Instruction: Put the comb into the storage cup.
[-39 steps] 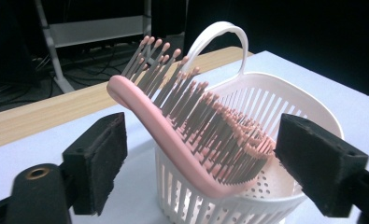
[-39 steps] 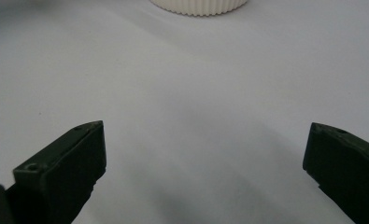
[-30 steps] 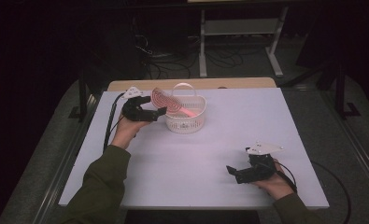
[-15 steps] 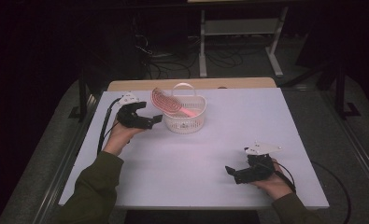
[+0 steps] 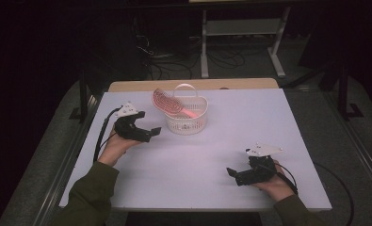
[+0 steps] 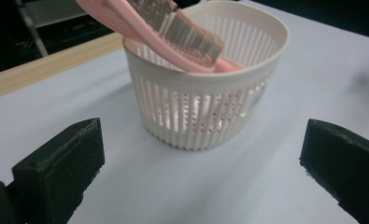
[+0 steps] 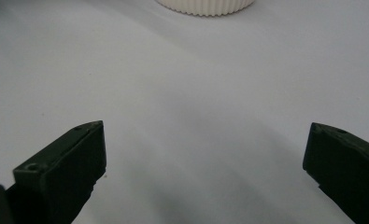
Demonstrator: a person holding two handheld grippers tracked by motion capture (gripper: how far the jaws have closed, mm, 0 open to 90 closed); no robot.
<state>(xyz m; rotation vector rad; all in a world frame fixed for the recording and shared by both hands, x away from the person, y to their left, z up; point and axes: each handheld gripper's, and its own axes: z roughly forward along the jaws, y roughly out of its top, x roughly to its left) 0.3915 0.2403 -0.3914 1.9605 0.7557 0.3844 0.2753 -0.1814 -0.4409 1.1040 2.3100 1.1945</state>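
Withdrawal is the step in hand, by my reading: the brush [image 5: 170, 103] already lies in the basket [image 5: 187, 123], head leaning out over the rim toward the surface's left edge, handle down inside. The basket stands near the far edge, a little left of its middle. To finish well, the left claw [image 5: 151, 133] should draw straight away toward the left edge, low and level, without catching the brush head that overhangs the rim; a nudge there could tip the brush out or slide the light basket.

The left claw's jaws have just been opening and now stand spread wide, nothing between them; in the left gripper view the basket [image 6: 205, 79] sits beyond them, apart from both, with the brush [image 6: 173, 32] slanting across its top. The left hand [image 5: 114, 146] holds that claw roughly level, pointed at the basket from the left side, forearm coming in from the near-left corner.

The right claw [image 5: 234, 175] rests near the near edge, toward the right corner, well apart from the basket, jaws spread over the bare surface [image 7: 182, 93].
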